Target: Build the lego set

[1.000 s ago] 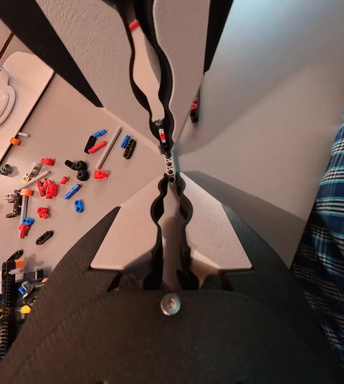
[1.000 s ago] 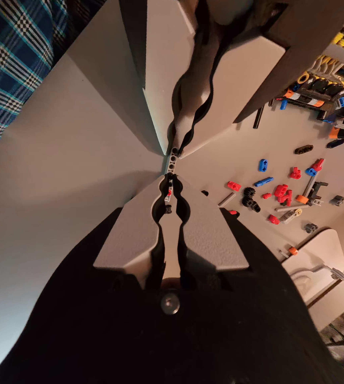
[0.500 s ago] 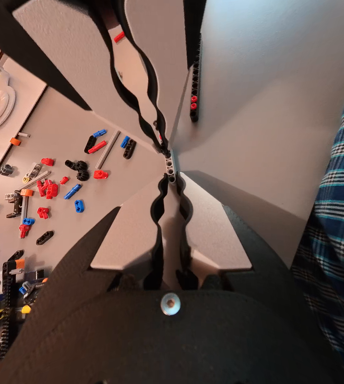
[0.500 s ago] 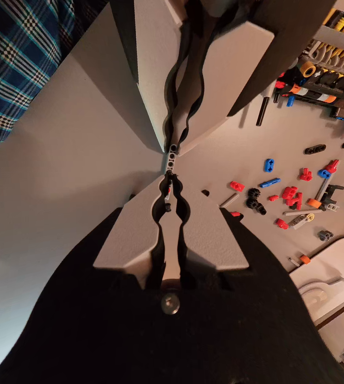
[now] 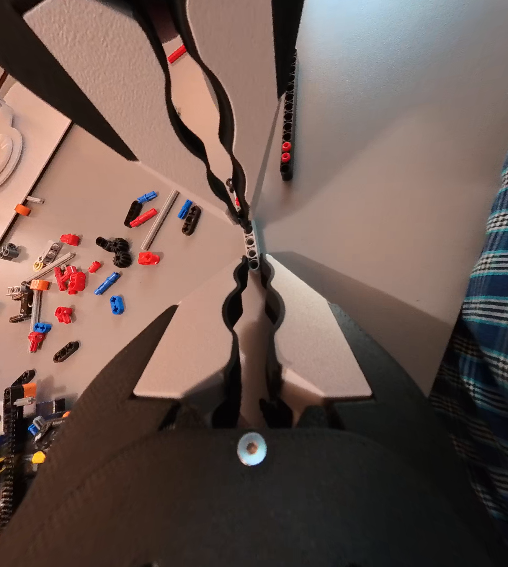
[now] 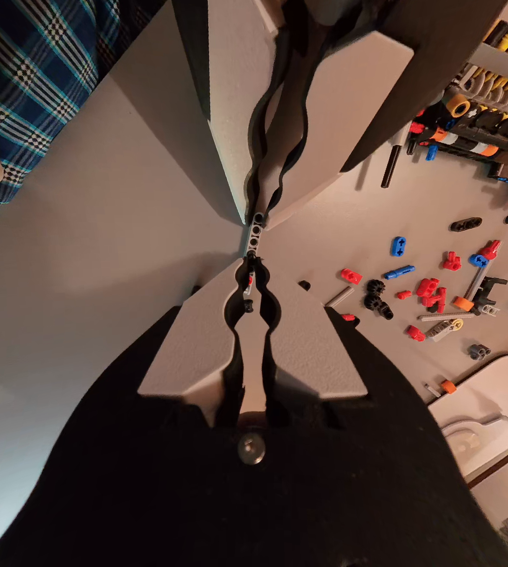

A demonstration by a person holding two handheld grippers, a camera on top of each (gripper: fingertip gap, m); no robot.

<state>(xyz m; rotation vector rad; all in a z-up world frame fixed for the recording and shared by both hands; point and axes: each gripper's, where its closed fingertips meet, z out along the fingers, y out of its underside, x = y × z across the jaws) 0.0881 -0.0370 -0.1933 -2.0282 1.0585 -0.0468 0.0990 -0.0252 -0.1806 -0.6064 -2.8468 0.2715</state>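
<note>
Above a pale table (image 5: 369,122), a half-built model (image 6: 473,135) waits beside many loose pieces (image 5: 71,279), so most assembly remains. Left gripper (image 5: 254,267) and right gripper (image 6: 251,260), tip to tip, both pinch one small grey beam (image 5: 252,250).

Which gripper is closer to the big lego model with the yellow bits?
Left. The lego model sits right beside the left gripper; the right gripper, pinching the same grey beam tip to tip, reaches in from the far side.
</note>
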